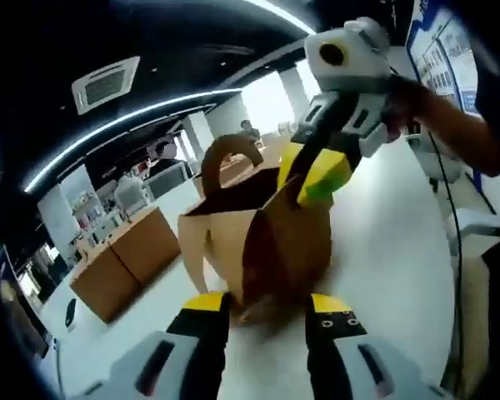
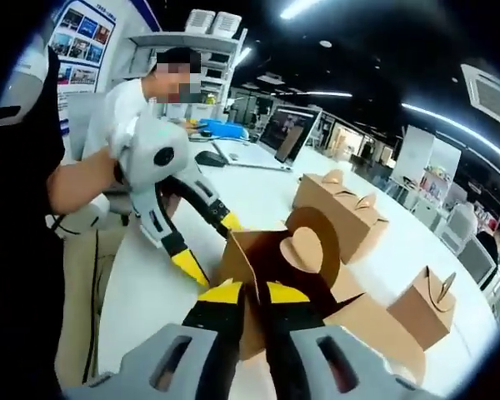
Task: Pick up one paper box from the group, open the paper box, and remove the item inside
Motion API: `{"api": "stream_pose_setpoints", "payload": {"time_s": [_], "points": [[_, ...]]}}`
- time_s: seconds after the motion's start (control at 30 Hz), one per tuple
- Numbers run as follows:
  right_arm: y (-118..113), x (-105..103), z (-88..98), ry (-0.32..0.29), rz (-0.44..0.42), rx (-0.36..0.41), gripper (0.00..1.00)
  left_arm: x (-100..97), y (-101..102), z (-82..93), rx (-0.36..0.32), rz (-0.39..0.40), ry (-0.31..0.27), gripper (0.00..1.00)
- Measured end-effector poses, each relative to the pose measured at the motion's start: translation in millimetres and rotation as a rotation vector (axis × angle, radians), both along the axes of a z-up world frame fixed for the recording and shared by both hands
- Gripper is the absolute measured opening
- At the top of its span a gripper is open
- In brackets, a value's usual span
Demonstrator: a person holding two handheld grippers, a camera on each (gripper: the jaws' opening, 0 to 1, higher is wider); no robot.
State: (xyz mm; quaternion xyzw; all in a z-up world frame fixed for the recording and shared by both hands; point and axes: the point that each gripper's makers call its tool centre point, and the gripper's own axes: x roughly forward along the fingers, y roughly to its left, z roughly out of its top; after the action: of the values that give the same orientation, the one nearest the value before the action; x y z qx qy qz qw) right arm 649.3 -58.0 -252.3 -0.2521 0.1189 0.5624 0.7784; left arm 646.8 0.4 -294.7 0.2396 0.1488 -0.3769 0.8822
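Left gripper view looks along its own yellow-tipped jaws, the left gripper (image 1: 267, 307), closed on the lower edge of a brown paper box (image 1: 258, 242) that stands on the white table (image 1: 392, 250); the box's top is already spread, its arched handle (image 1: 232, 154) upright and the dark inside showing. From the right of that view the right gripper (image 1: 312, 179) comes down with its jaws pinched on the box's far top flap. Right gripper view confirms it: its two jaws (image 2: 252, 293) clamp the near flap edge, with the cut-out handle (image 2: 312, 242) just beyond and the left gripper (image 2: 202, 250) reaching in from the left, one jaw outside the wall and one above it. To do this step well, I would judge that the left should simply anchor the box low and steady while the right peels its flap outward and away along the fold, not upward, so the thin card does not tear or lift the box off the table. Whatever lies inside is not visible, so the opening should be widened fully before reaching in. The person's forearm (image 2: 75, 187) is bent inward, the left tool angled steeply down toward the box. Other closed boxes (image 2: 342, 208) sit well apart behind.
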Motion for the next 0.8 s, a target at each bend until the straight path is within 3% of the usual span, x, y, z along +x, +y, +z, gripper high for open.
{"api": "stream_pose_setpoints", "payload": {"time_s": [0.07,0.13,0.17,0.27,0.37,0.47,0.53,0.7,0.8], "points": [[0,0,-0.5,0.009,0.001,0.001,0.06,2.4,5,10.2,-0.016,0.011,-0.022,0.38],[1,0,-0.8,0.013,-0.002,0.003,0.03,0.4,4,25.8,-0.051,-0.015,-0.08,0.32],[4,5,-3.0,0.042,-0.02,0.014,0.03,-12.5,-4,50.2,-0.188,-0.043,-0.077,0.32],[7,3,-4.0,0.046,0.001,0.005,0.03,-22.8,-16,83.1,-0.342,-0.086,-0.101,0.31],[7,1,-4.3,0.045,0.024,0.002,0.03,-25.2,-25,92.0,-0.294,-0.116,-0.156,0.31],[8,-4,-5.2,0.052,0.067,-0.01,0.03,-22.2,-33,86.9,-0.219,-0.149,-0.158,0.31],[5,-6,-4.6,0.057,0.081,-0.018,0.03,-19.7,-37,84.2,-0.198,-0.163,-0.15,0.31],[-4,-18,-4.3,0.095,0.157,-0.026,0.03,-25.7,-57,76.4,-0.162,-0.307,-0.082,0.29],[-5,-28,-4.2,0.118,0.218,-0.021,0.03,-29.4,-66,80.5,-0.177,-0.342,-0.061,0.17]]}}
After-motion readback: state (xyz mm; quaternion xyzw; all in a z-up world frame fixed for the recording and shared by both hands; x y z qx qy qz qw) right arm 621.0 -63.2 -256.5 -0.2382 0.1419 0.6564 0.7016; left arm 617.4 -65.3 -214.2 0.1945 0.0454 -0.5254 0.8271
